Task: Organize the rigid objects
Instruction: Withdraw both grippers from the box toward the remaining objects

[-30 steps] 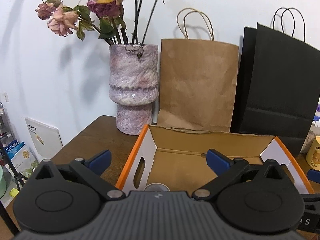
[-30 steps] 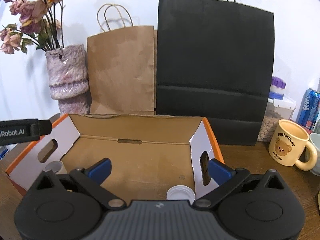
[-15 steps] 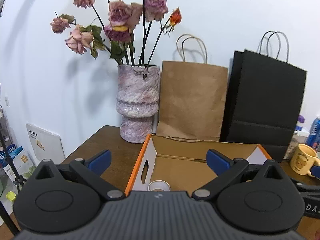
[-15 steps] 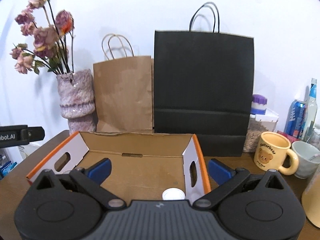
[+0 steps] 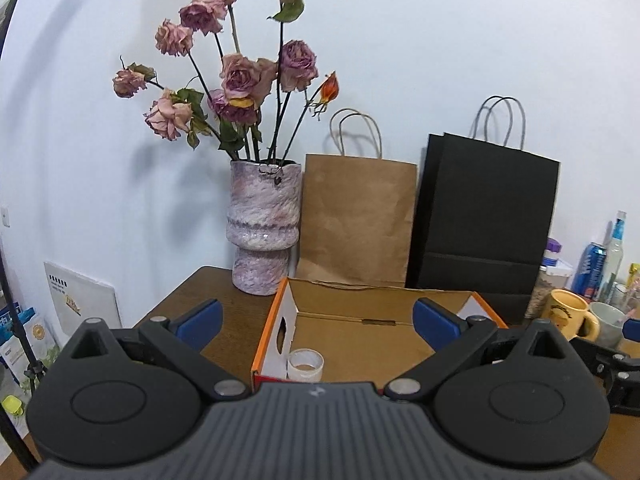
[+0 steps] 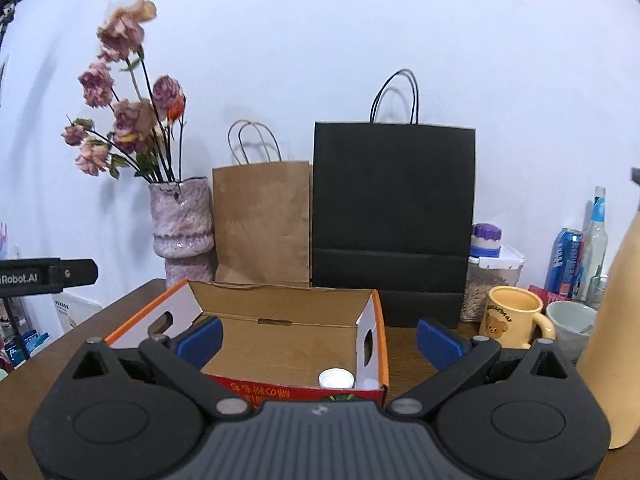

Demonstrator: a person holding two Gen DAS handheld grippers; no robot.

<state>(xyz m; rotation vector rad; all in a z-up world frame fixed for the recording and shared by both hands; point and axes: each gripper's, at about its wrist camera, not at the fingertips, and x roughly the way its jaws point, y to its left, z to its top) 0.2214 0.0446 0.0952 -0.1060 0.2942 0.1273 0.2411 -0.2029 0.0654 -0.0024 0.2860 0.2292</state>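
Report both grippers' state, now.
Left gripper: open, holding nothing.
Right gripper: open, holding nothing.

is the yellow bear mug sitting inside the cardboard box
No, the yellow bear mug stands on the table outside the cardboard box, to its right.

A vase (image 5: pixel 264 228), brown bag (image 5: pixel 356 220) and black bag (image 5: pixel 484 220) line the wall.

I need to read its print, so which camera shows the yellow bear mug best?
The right wrist view: the yellow bear mug stands whole, bear and lettering facing the camera. The left wrist view catches it small at the far right edge, print too tiny to read.
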